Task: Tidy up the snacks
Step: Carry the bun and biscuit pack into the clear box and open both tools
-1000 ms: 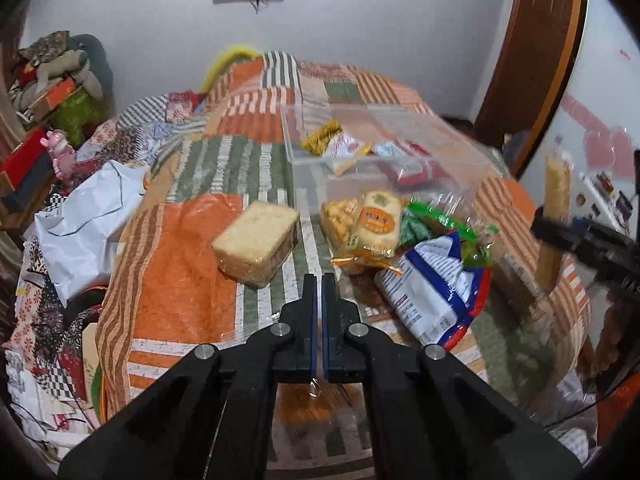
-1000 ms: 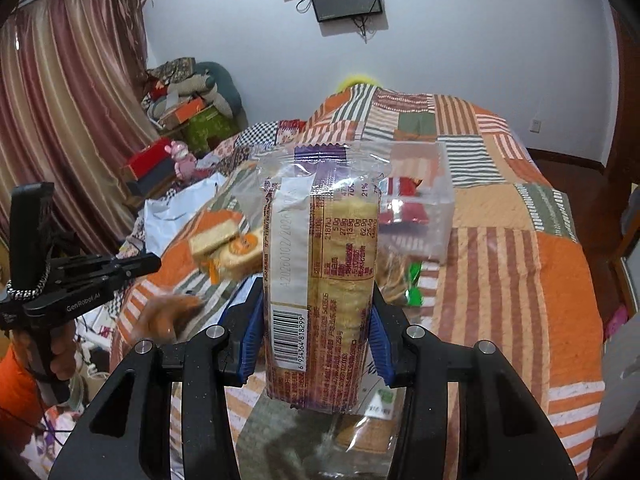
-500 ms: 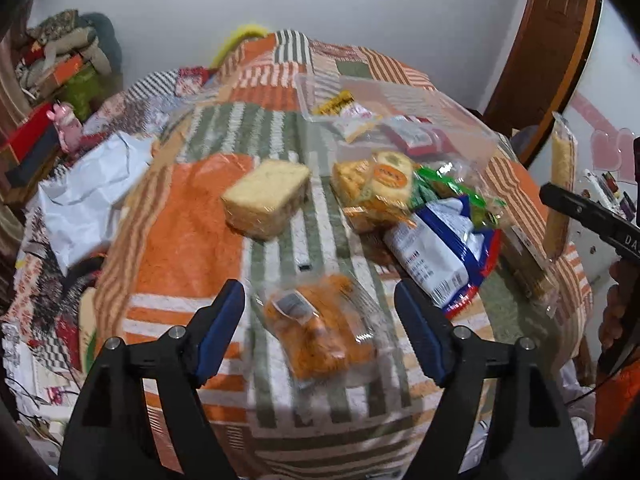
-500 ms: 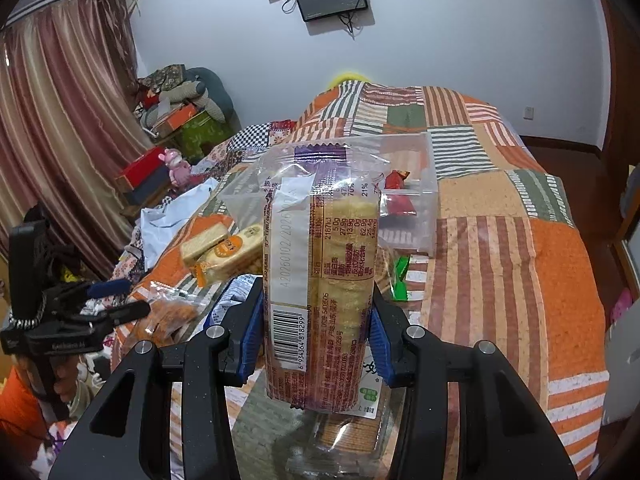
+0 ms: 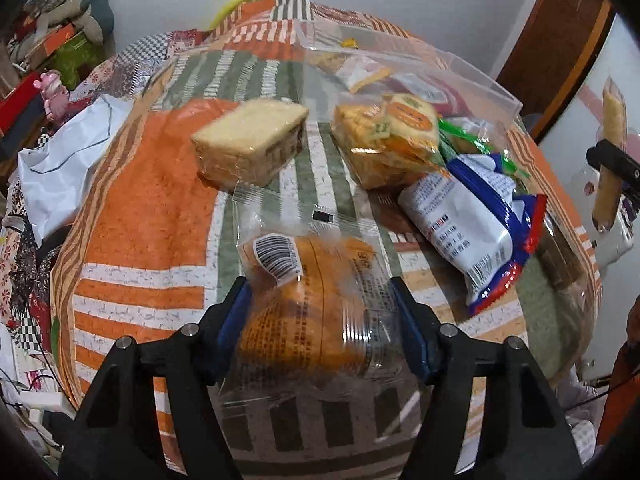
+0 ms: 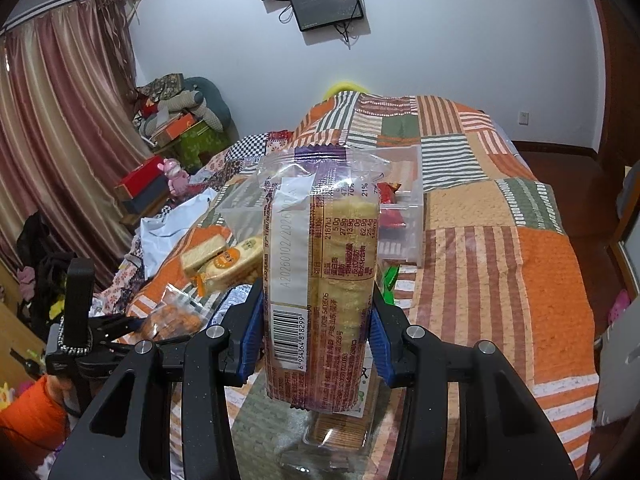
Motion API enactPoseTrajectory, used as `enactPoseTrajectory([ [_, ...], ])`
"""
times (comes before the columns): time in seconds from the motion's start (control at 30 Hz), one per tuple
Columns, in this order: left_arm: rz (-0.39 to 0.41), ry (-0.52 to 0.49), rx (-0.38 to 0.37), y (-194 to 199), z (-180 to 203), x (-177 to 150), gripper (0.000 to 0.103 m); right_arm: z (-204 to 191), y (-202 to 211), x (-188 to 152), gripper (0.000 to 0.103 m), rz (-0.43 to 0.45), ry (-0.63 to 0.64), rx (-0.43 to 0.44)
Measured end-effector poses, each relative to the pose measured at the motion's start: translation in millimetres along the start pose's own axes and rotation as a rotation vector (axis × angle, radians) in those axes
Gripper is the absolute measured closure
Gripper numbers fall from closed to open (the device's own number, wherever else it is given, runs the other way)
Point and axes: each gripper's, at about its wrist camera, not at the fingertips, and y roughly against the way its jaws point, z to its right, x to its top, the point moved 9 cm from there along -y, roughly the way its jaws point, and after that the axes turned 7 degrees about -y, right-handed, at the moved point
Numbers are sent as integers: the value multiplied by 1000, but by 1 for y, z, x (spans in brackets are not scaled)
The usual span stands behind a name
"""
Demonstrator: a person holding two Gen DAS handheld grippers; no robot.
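Left gripper point(image 5: 320, 312): jaws have just been closing around a clear bag of orange snacks point(image 5: 308, 292) lying on the patchwork bedspread point(image 5: 152, 208); blue pads at both sides of the bag, contact cannot be told.

Right gripper point(image 6: 318, 330): clamped on 1 upright cracker pack point(image 6: 320, 280), held above the bed.

Beyond the bag: 1 wrapped cake slice point(image 5: 250, 140); just right of it, 1 orange-labelled biscuit pack point(image 5: 394, 136); 1 white-and-blue packet point(image 5: 472, 228) near the right edge.

Farthest: clear plastic bin point(image 5: 460, 76) with small packets inside.
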Motion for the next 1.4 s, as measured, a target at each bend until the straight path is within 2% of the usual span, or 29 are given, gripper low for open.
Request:
enactPoseTrajectory([
  [0.13,24,18,-4,7,-7,7,41,2,-1,3,61,3,-3,-1],
  [0.3,97,23,24,32,-15,27,43,4,2,13,61,25,0,-10],
  [0.4,143,4,45,48,-13,42,43,5,5,21,61,45,1,-12],
  [0.67,226,-38,44,70,-1,86,43,4,11,53,61,103,22,-26],
  [1.07,294,-89,31,70,16,142,43,-7,-7,84,61,139,60,-25],
  [1.4,311,-117,26,52,21,178,43,-13,-40,97,61,118,78,-21],
])
